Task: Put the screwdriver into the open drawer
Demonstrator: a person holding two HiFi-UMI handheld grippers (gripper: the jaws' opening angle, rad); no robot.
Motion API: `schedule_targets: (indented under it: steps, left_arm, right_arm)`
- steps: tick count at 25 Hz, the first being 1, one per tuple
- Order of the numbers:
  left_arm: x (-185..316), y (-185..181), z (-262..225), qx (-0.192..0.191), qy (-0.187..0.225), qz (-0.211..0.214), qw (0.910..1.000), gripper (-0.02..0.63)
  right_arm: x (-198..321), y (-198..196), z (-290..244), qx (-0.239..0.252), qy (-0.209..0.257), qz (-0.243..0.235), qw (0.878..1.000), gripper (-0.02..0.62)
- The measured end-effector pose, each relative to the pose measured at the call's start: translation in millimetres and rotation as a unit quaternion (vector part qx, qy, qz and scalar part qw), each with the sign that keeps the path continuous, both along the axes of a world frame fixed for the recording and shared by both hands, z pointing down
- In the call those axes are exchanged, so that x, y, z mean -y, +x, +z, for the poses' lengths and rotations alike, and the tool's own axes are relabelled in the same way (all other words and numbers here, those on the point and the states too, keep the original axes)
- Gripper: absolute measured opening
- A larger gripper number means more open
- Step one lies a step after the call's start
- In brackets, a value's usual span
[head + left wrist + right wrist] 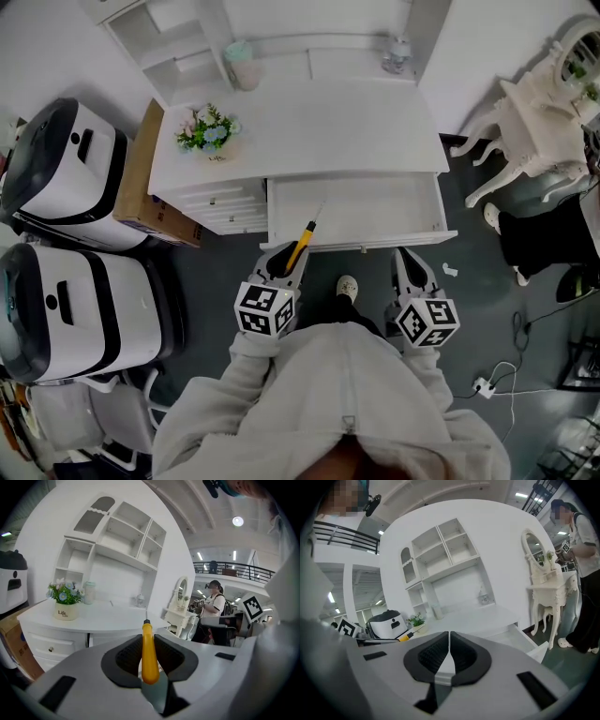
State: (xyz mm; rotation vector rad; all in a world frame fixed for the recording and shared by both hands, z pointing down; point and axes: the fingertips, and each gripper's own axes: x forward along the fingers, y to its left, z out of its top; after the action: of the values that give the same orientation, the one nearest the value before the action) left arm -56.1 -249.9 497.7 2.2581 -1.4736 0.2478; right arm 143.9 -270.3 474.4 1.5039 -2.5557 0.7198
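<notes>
Left gripper (284, 262), lower centre, grips the yellow screwdriver (302, 244), whose shaft pokes over the open drawer (375, 214). Right gripper (410, 264) is closed and empty. Lowering and release are not yet done.

- The screwdriver (302, 244) — in the head view the handle's lower end is hidden inside the left gripper (284, 261), and the tip is too thin to make out.
- The drawer (375, 211) — its back part lies under the desk's (319, 122) front edge.
- The cardboard box (141, 178) at the desk's left edge is mostly covered by the desk and a white appliance (66, 173).
</notes>
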Motion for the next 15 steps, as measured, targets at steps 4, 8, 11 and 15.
schedule_targets:
  steps: [4, 8, 11, 15]
  left_arm:
    - [23, 1, 7, 0.01, -0.015, -0.007, 0.9998, 0.086]
    - [41, -3, 16, 0.017, -0.03, -0.025, 0.9991, 0.086]
    - [51, -7, 24, 0.024, -0.043, -0.038, 0.9981, 0.086]
    - [63, -10, 32, 0.025, -0.053, -0.055, 0.9968, 0.086]
  right_arm:
    - [27, 9, 1, 0.003, -0.006, 0.001, 1.0, 0.034]
    - [51, 13, 5, 0.006, -0.011, -0.005, 1.0, 0.034]
    - [67, 13, 7, 0.006, -0.012, -0.017, 1.0, 0.034]
    - [87, 11, 10, 0.006, -0.012, -0.031, 0.999, 0.034]
